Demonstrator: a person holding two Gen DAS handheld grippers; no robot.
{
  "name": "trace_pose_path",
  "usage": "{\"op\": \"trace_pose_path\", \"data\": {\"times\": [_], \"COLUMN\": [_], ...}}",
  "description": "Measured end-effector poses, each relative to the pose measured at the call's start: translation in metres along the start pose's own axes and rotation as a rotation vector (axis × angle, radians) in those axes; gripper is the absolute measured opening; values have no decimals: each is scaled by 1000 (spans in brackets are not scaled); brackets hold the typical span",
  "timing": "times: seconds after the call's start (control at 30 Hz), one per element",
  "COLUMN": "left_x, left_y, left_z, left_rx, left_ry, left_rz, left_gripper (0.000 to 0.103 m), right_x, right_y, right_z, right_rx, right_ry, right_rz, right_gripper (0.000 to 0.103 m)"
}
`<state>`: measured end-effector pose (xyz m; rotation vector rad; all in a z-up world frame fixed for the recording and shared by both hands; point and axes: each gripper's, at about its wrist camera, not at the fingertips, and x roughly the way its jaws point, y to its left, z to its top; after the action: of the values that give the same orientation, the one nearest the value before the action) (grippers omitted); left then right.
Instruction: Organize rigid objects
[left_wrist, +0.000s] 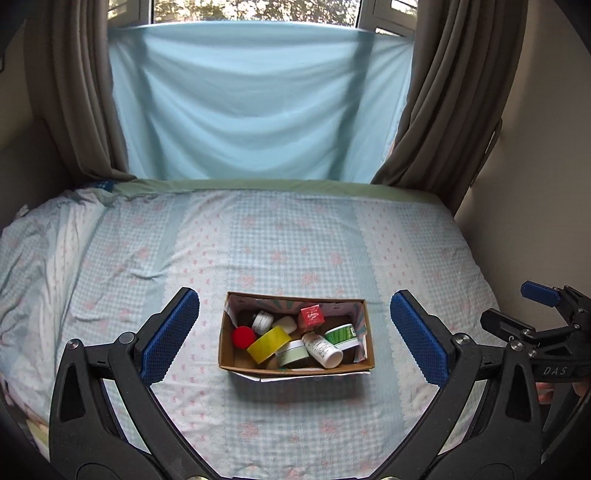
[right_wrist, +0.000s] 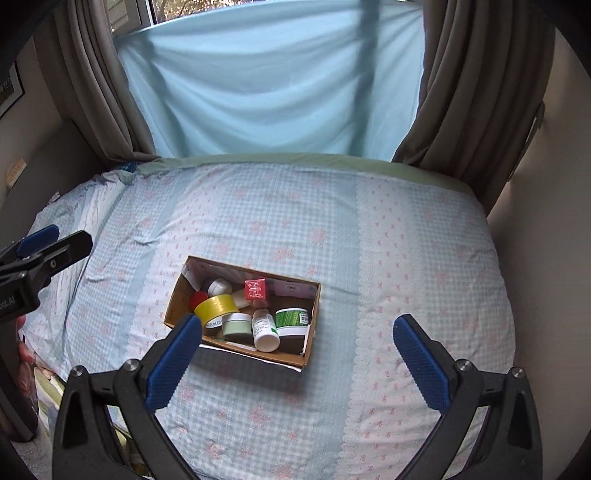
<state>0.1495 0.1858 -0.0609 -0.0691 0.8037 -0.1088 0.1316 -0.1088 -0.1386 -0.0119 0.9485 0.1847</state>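
A cardboard box (left_wrist: 295, 363) sits on the bed just below the middle of the left wrist view, and slightly left of centre in the right wrist view (right_wrist: 177, 314). It is open on top and packed with small rigid things. A yellow tape roll (left_wrist: 269, 343) lies tilted in the left-centre of the box, touching a red cap (left_wrist: 243, 336) at its left. Behind them stands a small white jar (left_wrist: 262, 321) with a dark top. A red carton (left_wrist: 311, 316) stands against the far wall of the box. At the right end sits a green-labelled tub (left_wrist: 343, 335), and a white bottle (left_wrist: 322, 350) lies on its side in front of it. Just beside that bottle is a pale green jar (left_wrist: 293, 352) near the front wall.

The left gripper (left_wrist: 294, 338) hangs above the bed with its blue pads (left_wrist: 170, 336) spread wide, one on each side of the box in the frame, gripping nothing. The right gripper (right_wrist: 297, 356) is likewise spread wide and empty; its left pad (right_wrist: 173, 360) overlaps the box's near left corner in the picture.

The bed sheet (left_wrist: 295, 251) is light blue check with pink bows. A pale blue cloth (left_wrist: 258, 103) hangs behind the bed, between brown curtains (left_wrist: 454, 92).
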Motion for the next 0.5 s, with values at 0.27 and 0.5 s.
{"op": "trace_pose_path", "data": {"times": [0.27, 0.5], "left_x": [-73, -105], "left_y": [-34, -58], "left_z": [-18, -44], "left_rx": [24, 78], "left_ry": [-145, -229], "left_rz": [7, 39], "left_gripper": [103, 103], "right_x": [-86, -129], "right_y": [-20, -26], "right_z": [-14, -39], "right_rx": [45, 47], "right_ry": [-174, -313], "right_rz": [-54, -116], "right_gripper": [103, 103]}}
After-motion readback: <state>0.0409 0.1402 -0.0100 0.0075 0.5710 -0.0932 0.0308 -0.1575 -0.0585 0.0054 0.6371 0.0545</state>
